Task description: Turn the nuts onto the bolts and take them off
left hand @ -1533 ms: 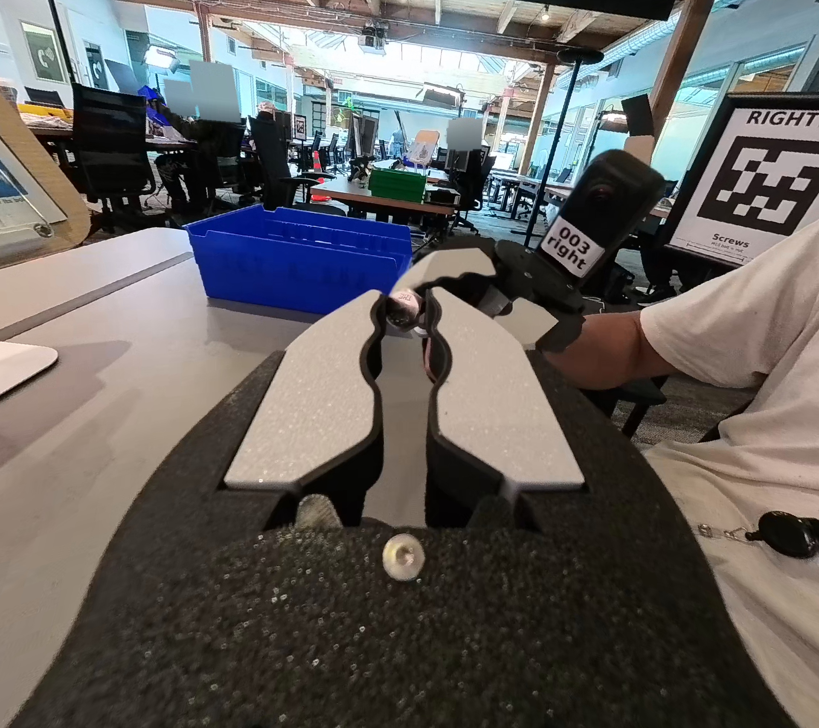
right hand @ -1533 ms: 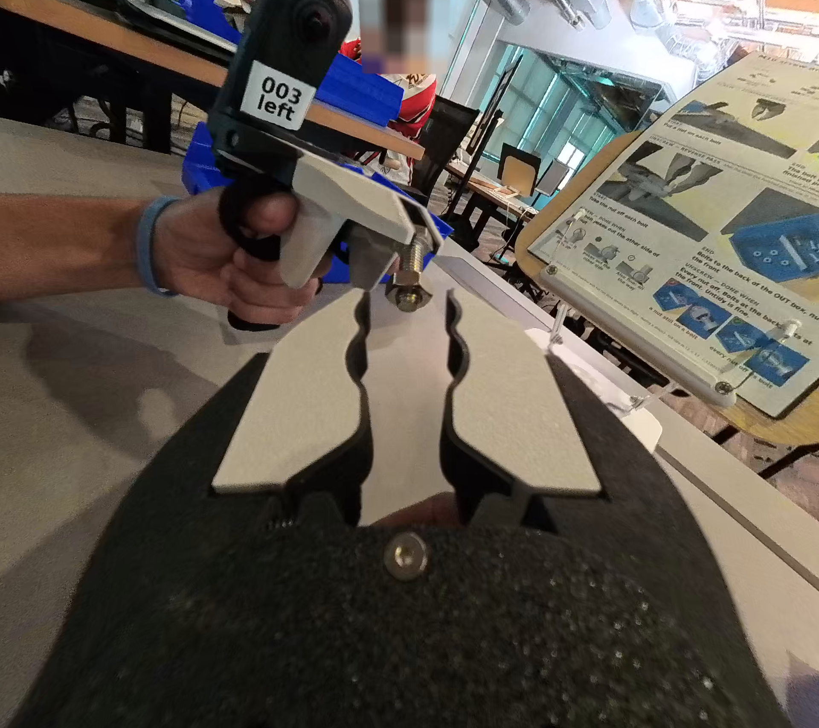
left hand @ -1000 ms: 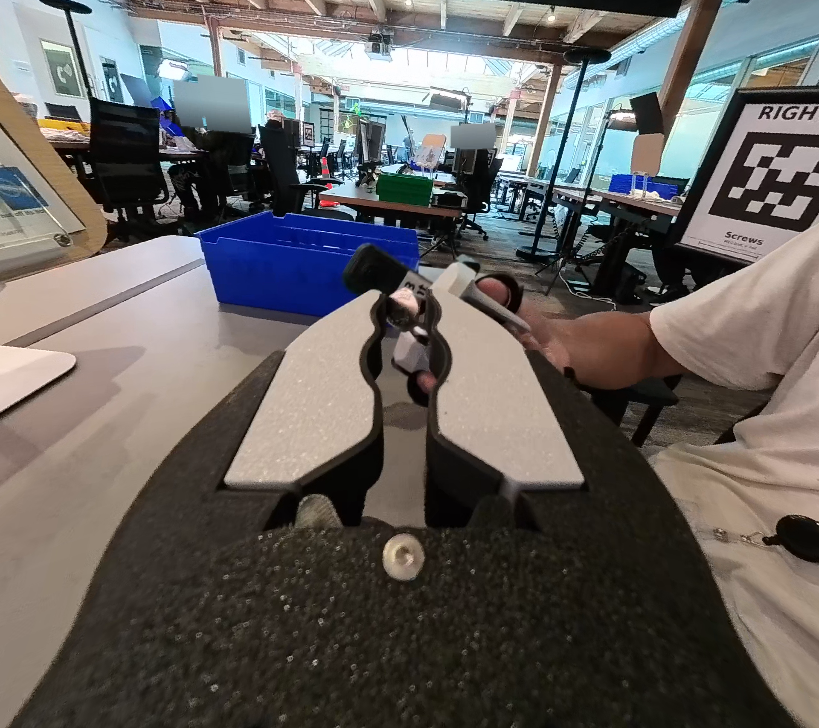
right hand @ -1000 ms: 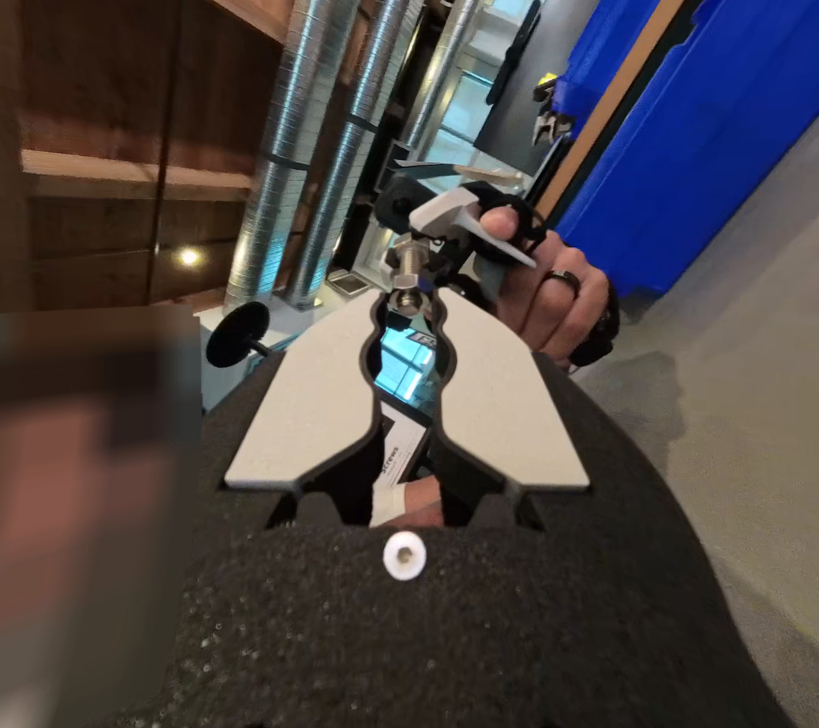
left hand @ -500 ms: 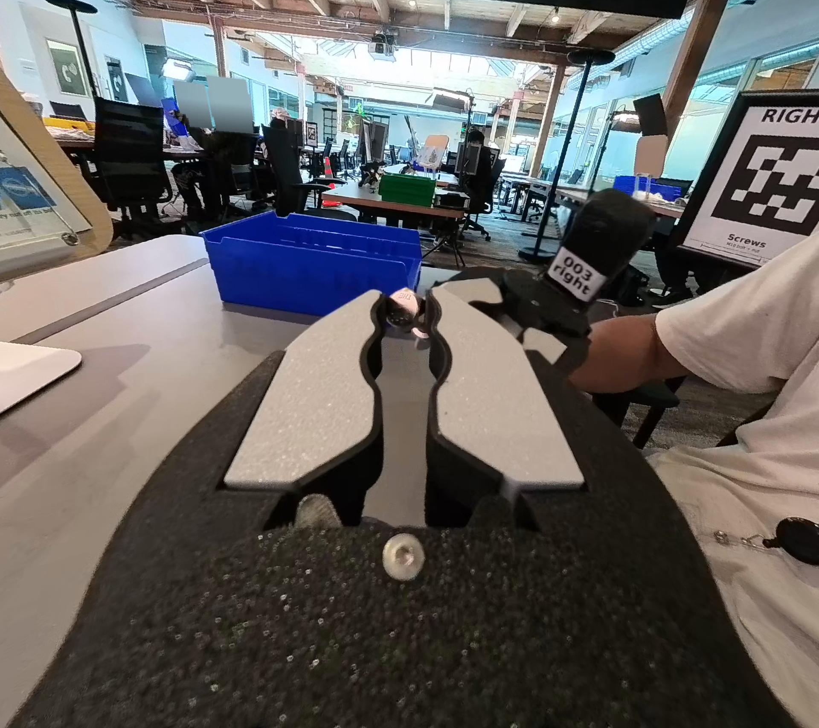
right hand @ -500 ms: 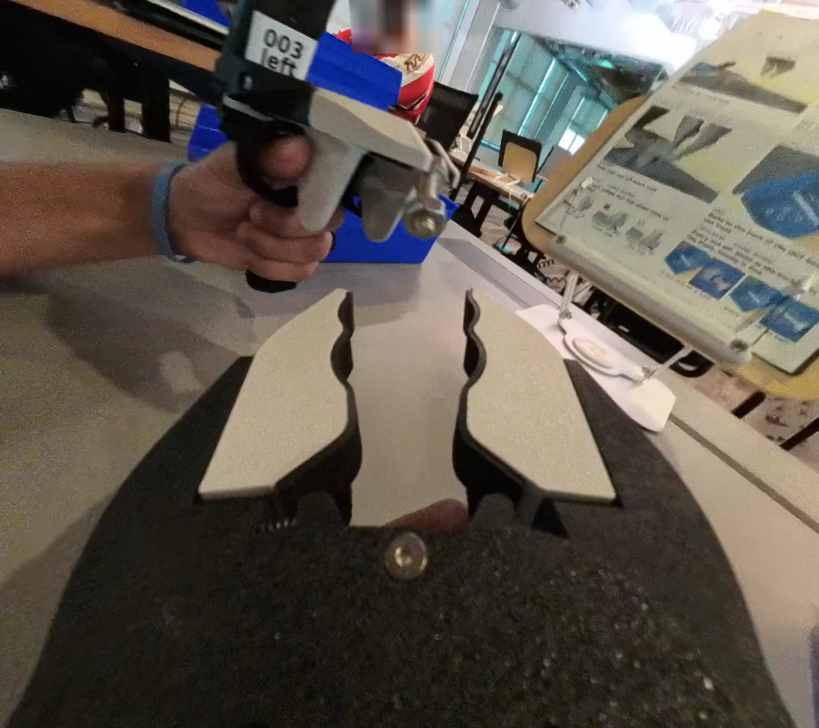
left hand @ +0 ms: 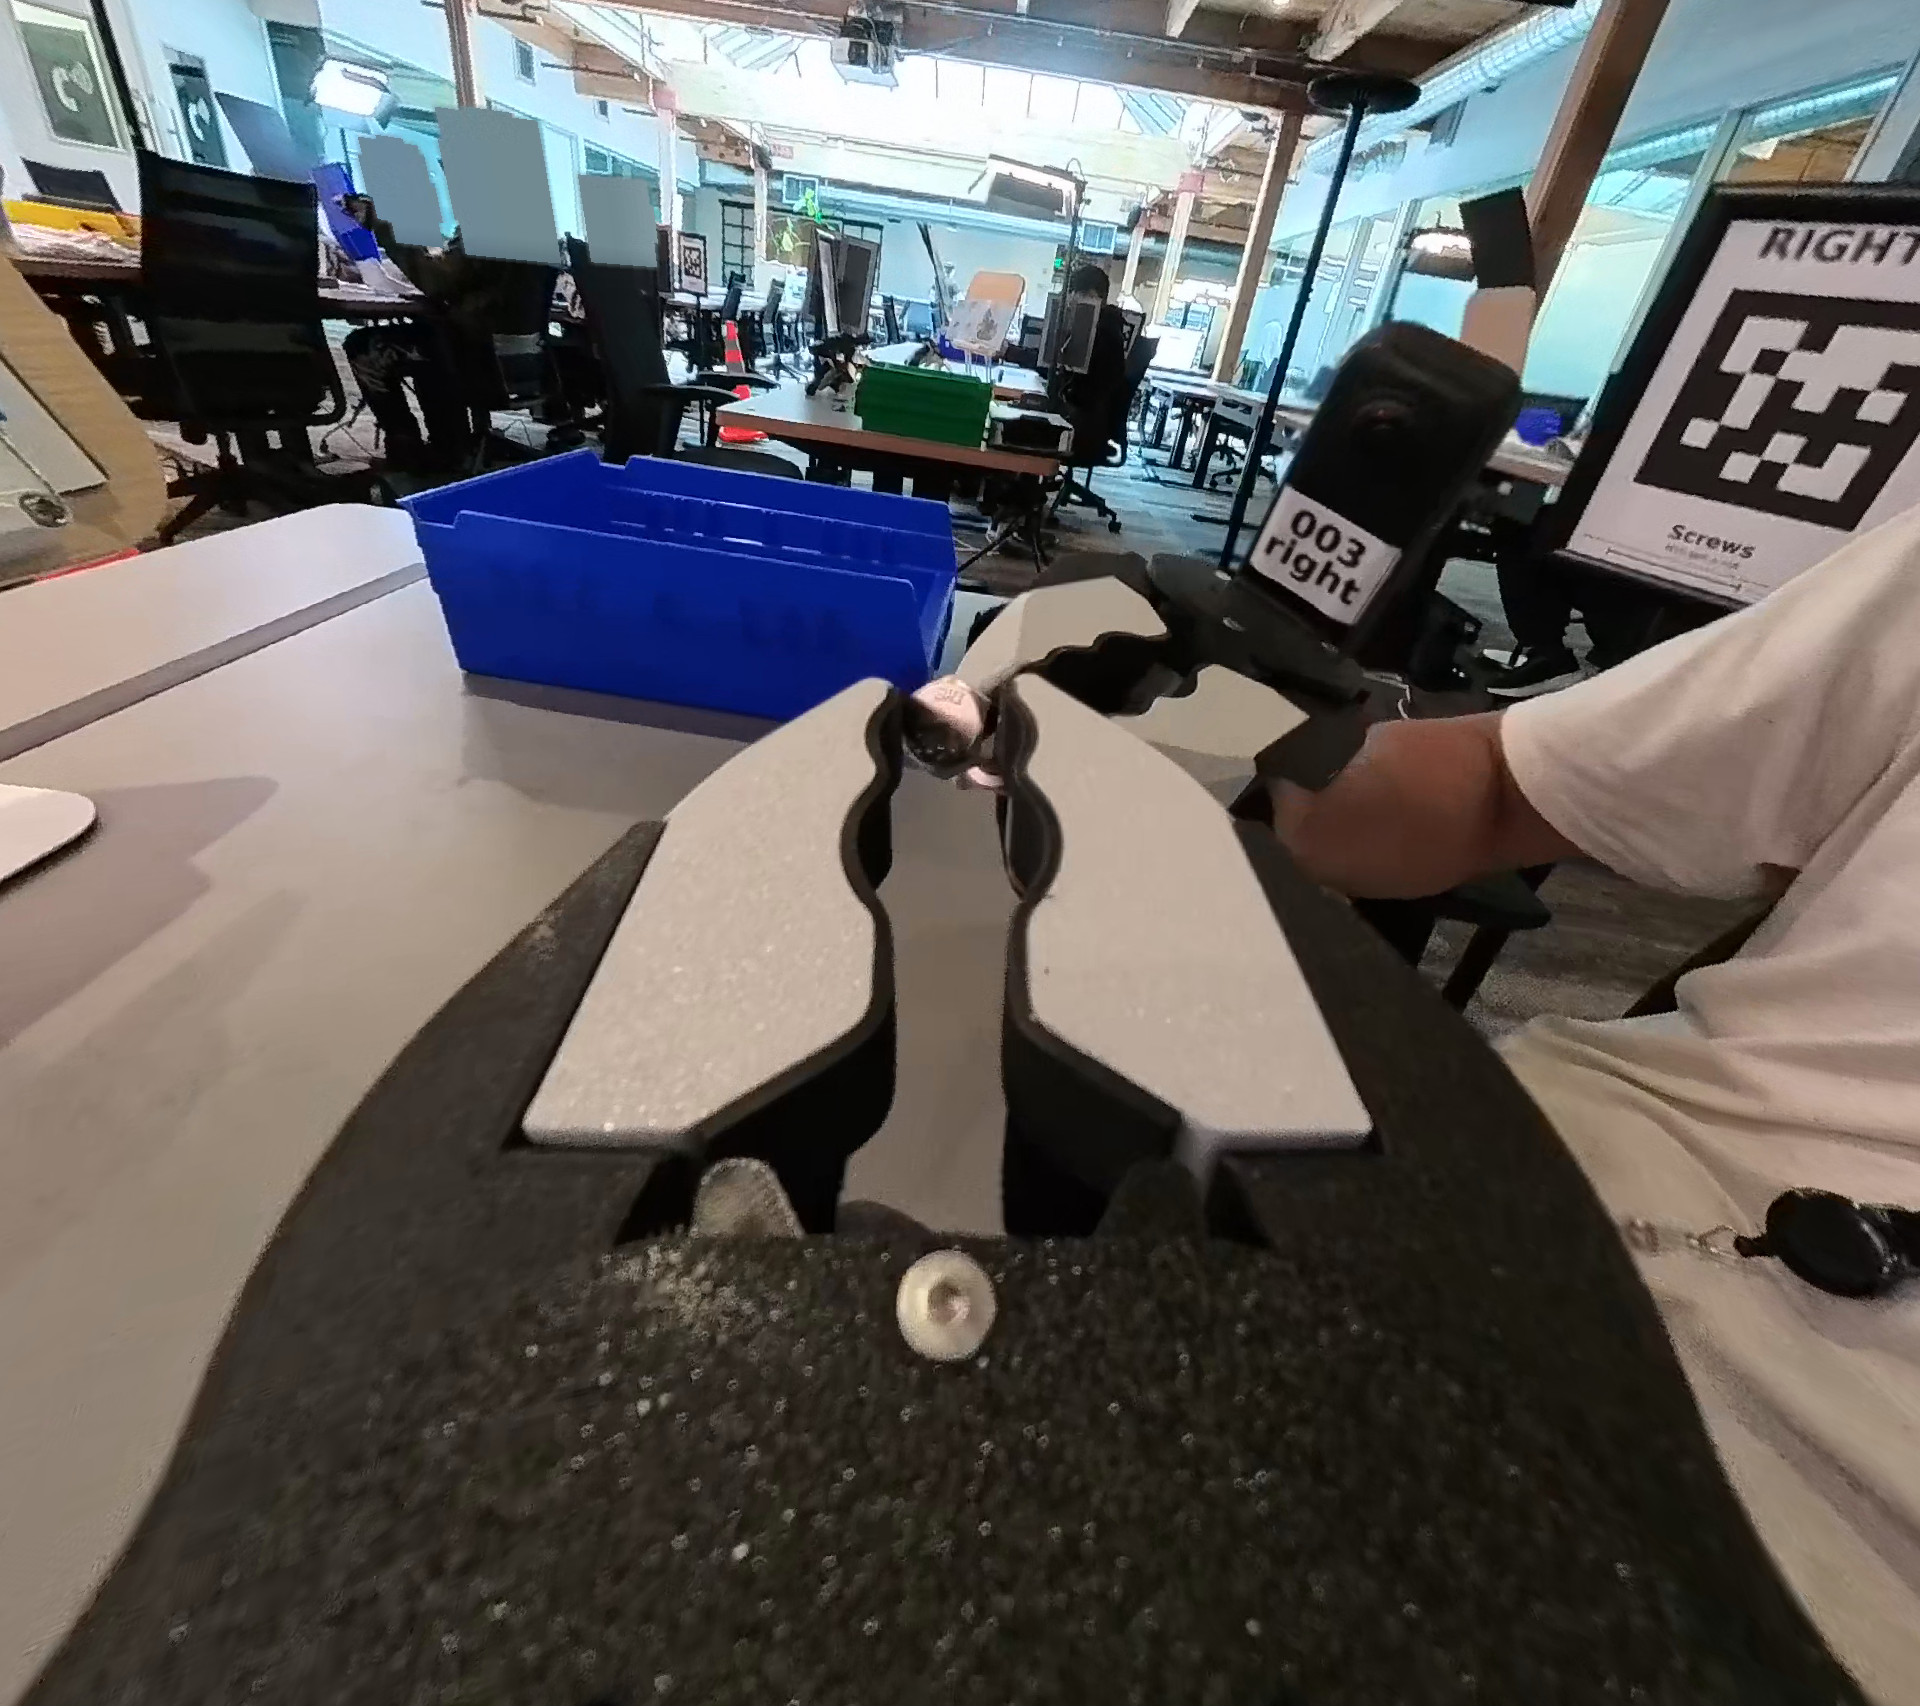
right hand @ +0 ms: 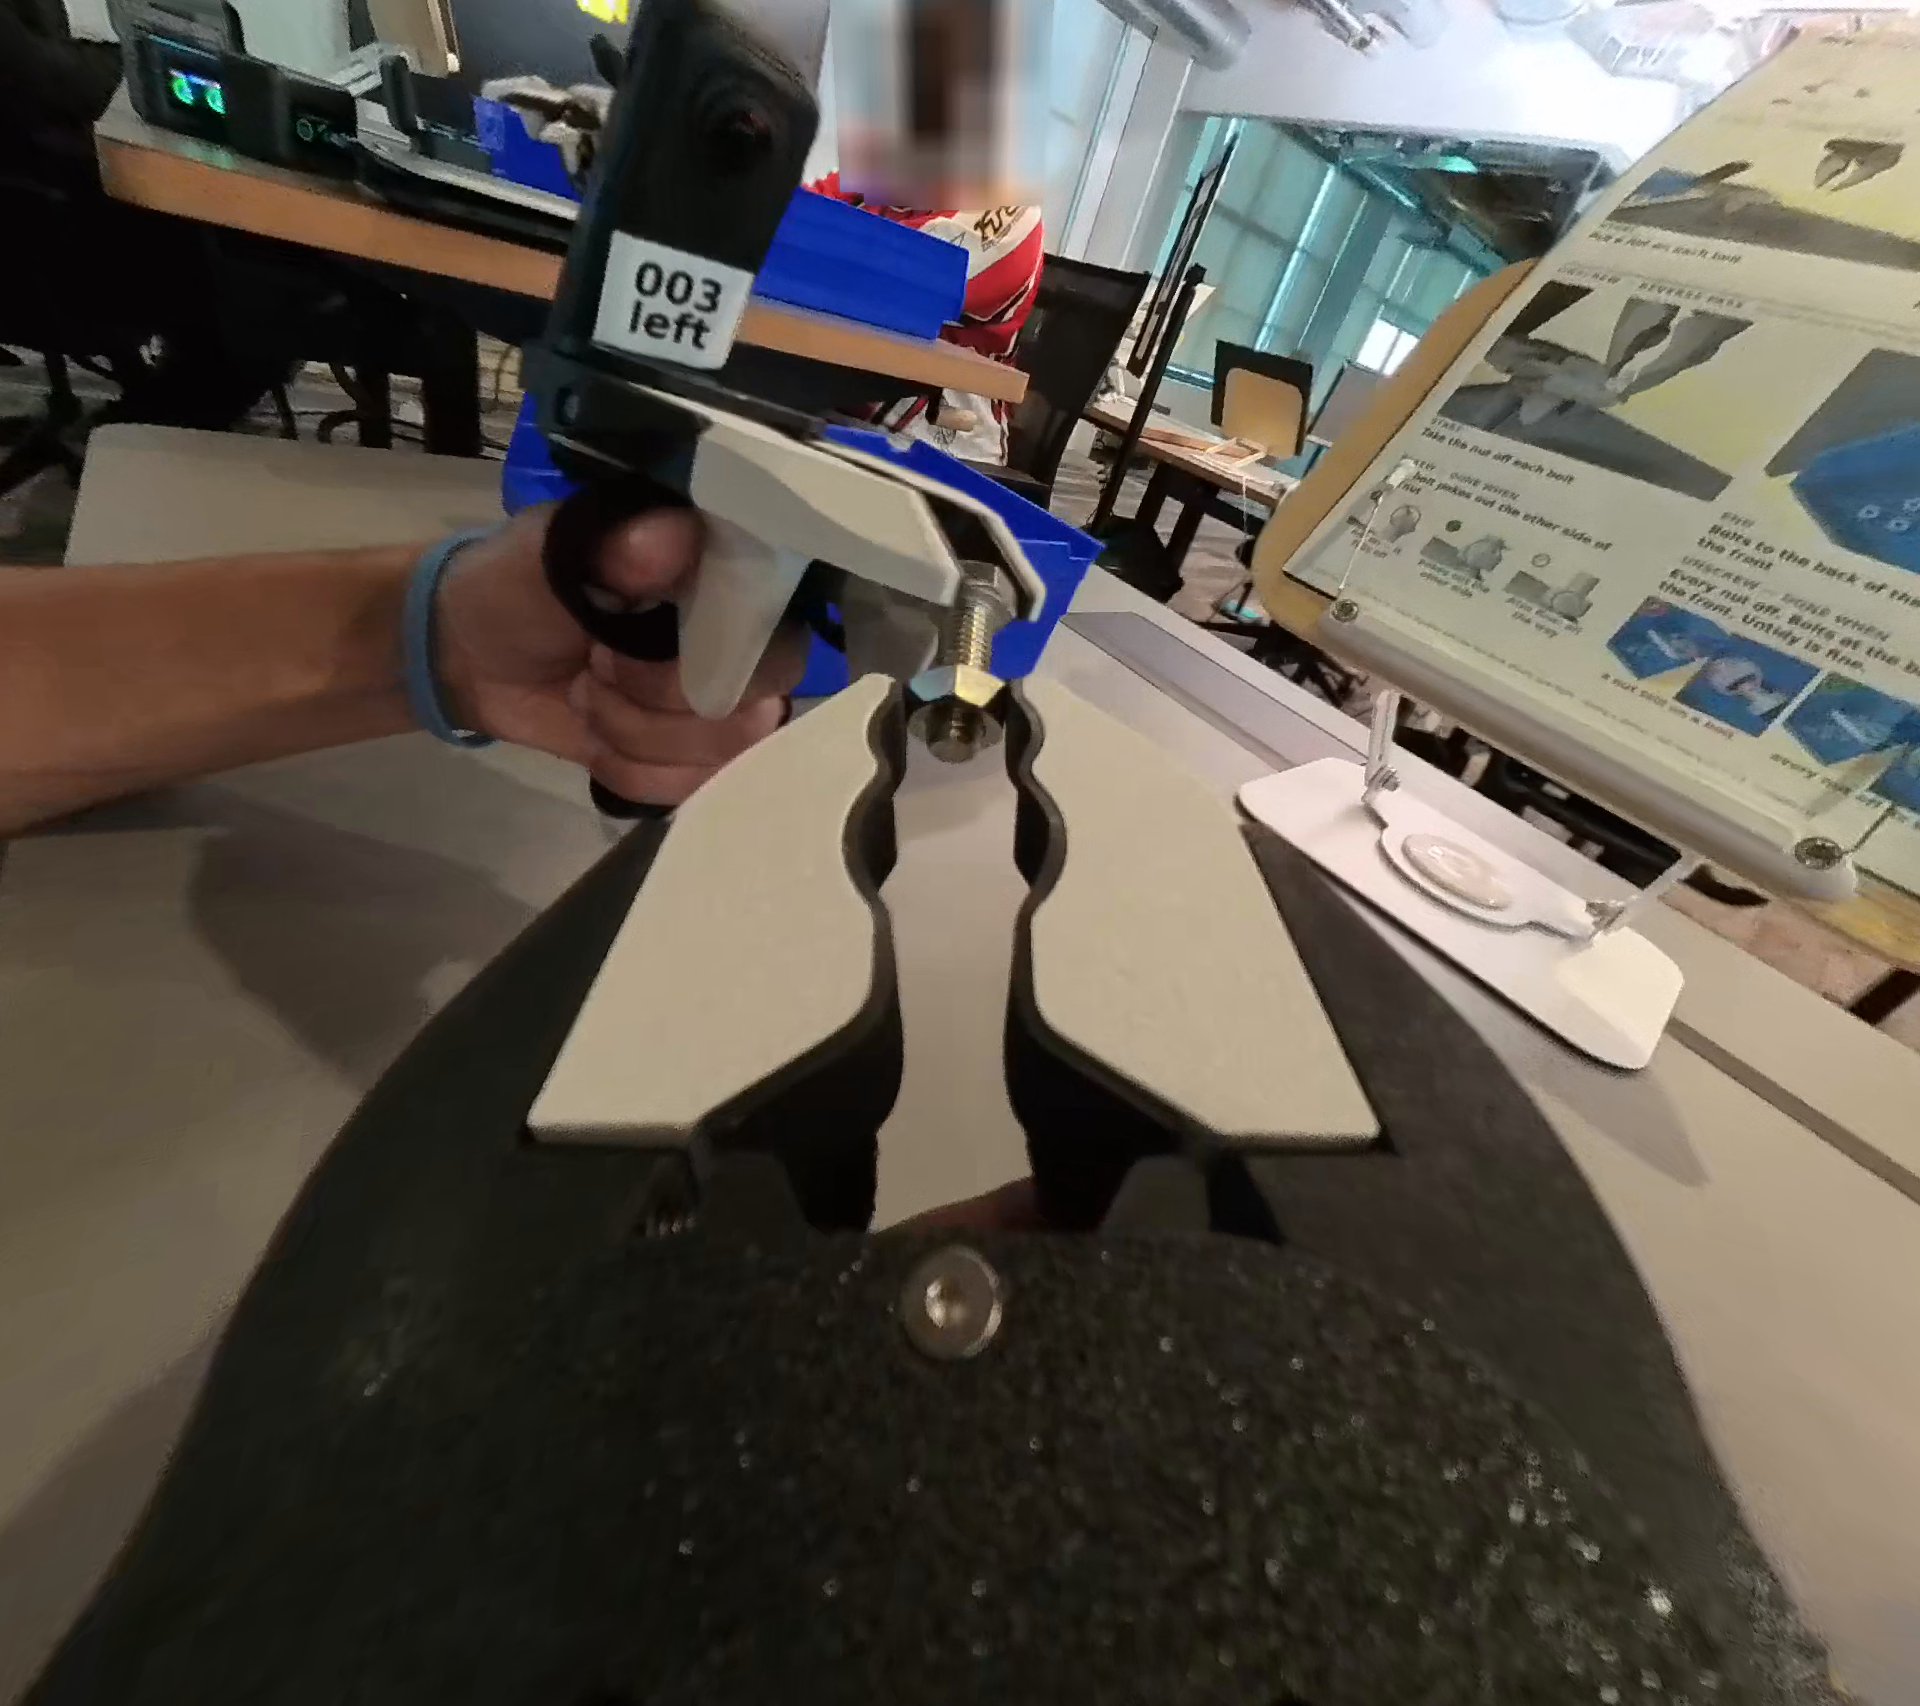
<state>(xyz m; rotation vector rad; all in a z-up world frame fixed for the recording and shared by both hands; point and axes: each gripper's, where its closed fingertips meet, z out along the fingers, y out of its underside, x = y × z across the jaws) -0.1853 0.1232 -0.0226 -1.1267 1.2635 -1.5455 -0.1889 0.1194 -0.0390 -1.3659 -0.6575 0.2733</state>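
You have one bolt (right hand: 971, 617) and one nut (right hand: 954, 686). Your left claw (right hand: 992, 586) clamps the bolt's head above the surface (right hand: 260, 981); your right claw (right hand: 954, 706), spread wide a moment ago, now seems closed on the nut.

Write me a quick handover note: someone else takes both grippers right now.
Left gripper: shut on the bolt at its head end, threaded end pointing toward the right gripper.
Right gripper: fingertips either side of the nut; whether it pinches the nut is unclear.
Nut sits on the bolt's thread near the free end, a little thread showing past it.
Blue bin stands on the table behind.
Left: turn the nut, regrip, repeat.
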